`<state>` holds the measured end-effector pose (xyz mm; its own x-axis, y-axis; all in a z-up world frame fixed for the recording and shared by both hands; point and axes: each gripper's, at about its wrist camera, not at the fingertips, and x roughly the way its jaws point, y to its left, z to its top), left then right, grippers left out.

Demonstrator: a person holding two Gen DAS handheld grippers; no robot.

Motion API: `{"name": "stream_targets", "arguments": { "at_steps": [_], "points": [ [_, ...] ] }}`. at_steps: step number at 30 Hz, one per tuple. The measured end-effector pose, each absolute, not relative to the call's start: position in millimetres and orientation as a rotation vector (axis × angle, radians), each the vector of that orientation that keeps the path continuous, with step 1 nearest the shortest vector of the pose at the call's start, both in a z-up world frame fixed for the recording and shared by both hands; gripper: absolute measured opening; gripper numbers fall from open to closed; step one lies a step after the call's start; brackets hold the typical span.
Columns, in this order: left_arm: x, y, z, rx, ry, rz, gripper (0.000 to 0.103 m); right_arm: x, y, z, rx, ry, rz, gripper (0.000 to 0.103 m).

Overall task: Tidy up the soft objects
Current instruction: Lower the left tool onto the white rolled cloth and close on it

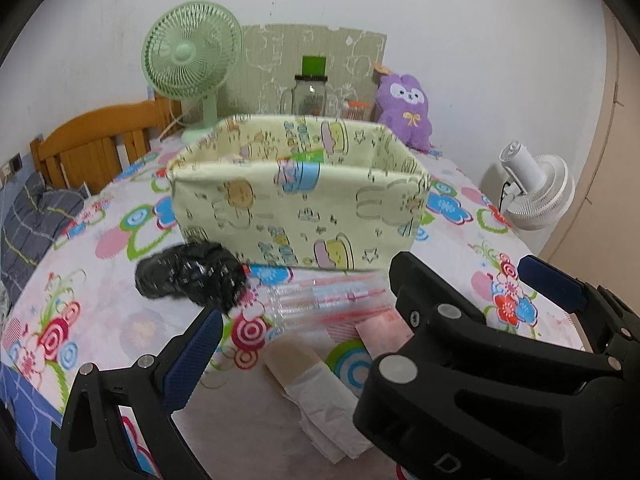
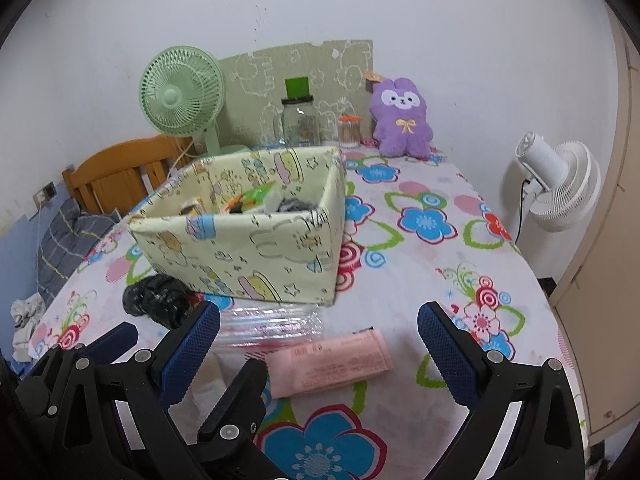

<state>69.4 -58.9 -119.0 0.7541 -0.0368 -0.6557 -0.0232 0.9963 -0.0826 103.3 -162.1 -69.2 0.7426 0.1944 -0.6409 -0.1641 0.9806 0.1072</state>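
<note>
A pale yellow fabric box (image 1: 296, 208) (image 2: 248, 248) stands on the flowered cloth with several small items inside. In front of it lie a crumpled black plastic bag (image 1: 192, 276) (image 2: 156, 300), a clear packet with red print (image 1: 320, 296) (image 2: 272, 324), a pink packet (image 2: 332, 360) (image 1: 384, 330) and a white folded tissue (image 1: 320, 392). My left gripper (image 1: 320, 316) is open over the clear packet. My right gripper (image 2: 320, 332) (image 1: 460, 268) is open above the pink packet. The two grippers' fingers interleave, and the left one's right finger is hidden in its own view.
A purple plush (image 1: 404, 108) (image 2: 400, 120), a glass jar (image 1: 310, 94), a swab jar (image 2: 349, 130) and a green fan (image 1: 188, 56) stand behind the box. A white fan (image 1: 536, 192) is off the right edge. A wooden headboard (image 1: 92, 140) and grey bedding (image 1: 28, 224) lie left.
</note>
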Motion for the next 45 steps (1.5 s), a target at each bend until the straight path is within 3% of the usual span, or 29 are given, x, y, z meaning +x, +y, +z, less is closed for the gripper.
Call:
{"name": "stream_targets", "arguments": {
  "at_steps": [8, 12, 23, 31, 34, 40, 45],
  "points": [
    [73, -61, -140, -0.108, 0.771, -0.003, 0.1, 107, -165, -90, 0.042, 0.754, 0.19, 0.101],
    [77, -61, -151, -0.108, 0.806, -0.011, 0.091, 109, -165, -100, 0.031, 0.776, 0.182, 0.101],
    [79, -59, -162, -0.095, 0.826, 0.018, 0.082, 114, -163, -117, 0.048, 0.828, 0.178, 0.101],
    [74, -57, -163, -0.056, 0.808, 0.069, 0.062, 114, -160, -121, 0.037, 0.847, 0.167, 0.101],
    [73, -54, -162, -0.066, 0.802, 0.077, 0.047, 113, -158, -120, 0.033, 0.847, 0.172, 0.101],
    [72, -54, -161, -0.066, 0.797, 0.073, 0.028, 112, -157, -120, 0.039, 0.852, 0.172, 0.101],
    [73, -53, -159, -0.069, 0.799, 0.069, 0.023, 110, -158, -119, 0.04, 0.85, 0.17, 0.101]
  ]
}}
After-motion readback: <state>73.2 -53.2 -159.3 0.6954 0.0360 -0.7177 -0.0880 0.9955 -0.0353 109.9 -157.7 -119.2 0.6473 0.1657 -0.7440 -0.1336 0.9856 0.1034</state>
